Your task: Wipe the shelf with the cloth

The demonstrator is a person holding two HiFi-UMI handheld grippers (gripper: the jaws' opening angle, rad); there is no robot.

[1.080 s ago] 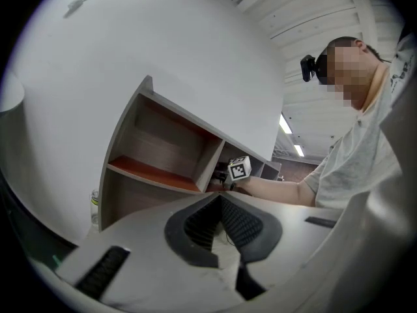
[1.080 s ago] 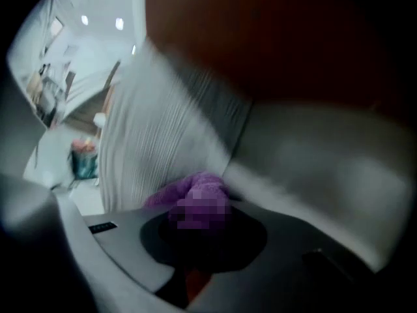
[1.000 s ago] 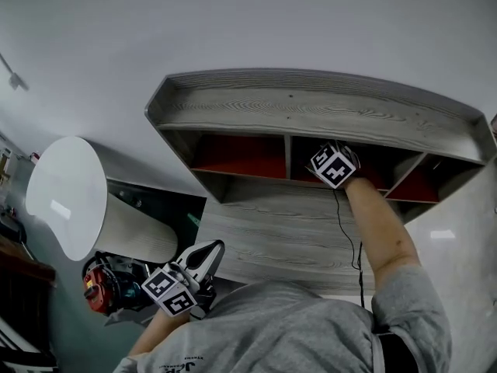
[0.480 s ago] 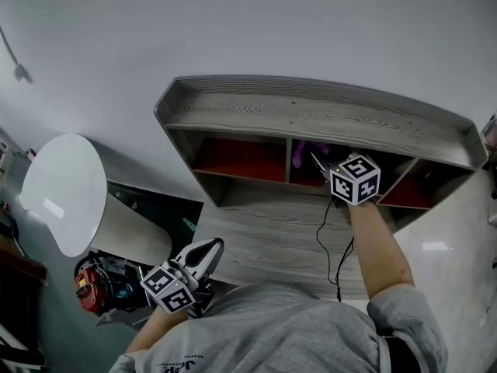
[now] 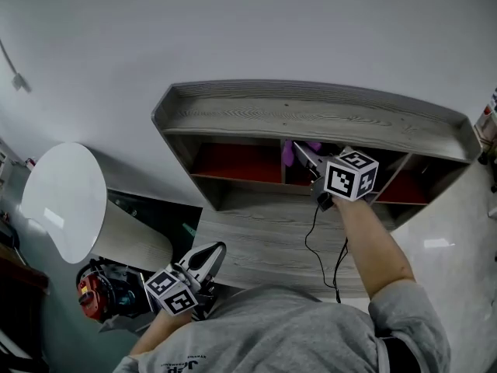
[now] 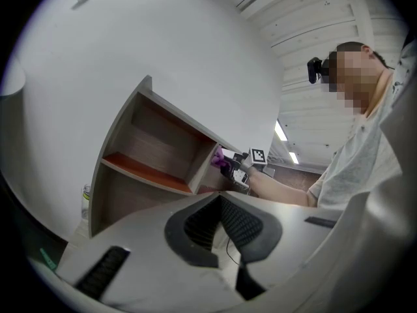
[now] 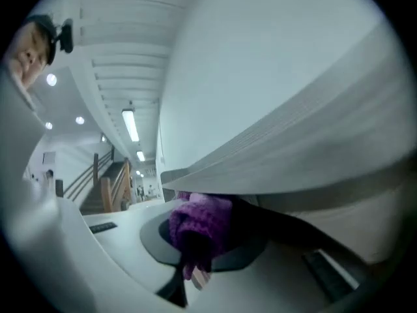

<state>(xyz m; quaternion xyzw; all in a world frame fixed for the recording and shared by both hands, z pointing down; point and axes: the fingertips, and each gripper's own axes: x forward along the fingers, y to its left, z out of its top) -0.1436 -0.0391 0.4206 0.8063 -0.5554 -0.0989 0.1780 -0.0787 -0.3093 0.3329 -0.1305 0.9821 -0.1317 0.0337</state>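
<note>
A grey wooden shelf unit with red-floored compartments stands against the white wall. My right gripper is shut on a purple cloth and holds it at the mouth of the middle compartment, beside the divider. In the right gripper view the cloth bulges between the jaws, just under the shelf's top board. My left gripper hangs low at the left, away from the shelf, shut with nothing in it. From the left gripper view, the shelf and the cloth show beyond the jaws.
A black cable hangs from the right gripper over the lower wooden board. A round white tabletop stands at the left, with a red and black tool below it. The right compartment is partly hidden.
My right gripper has drawn back out of the middle compartment and swung its jaws left, so the purple cloth now shows at the opening. The left gripper has stayed put.
</note>
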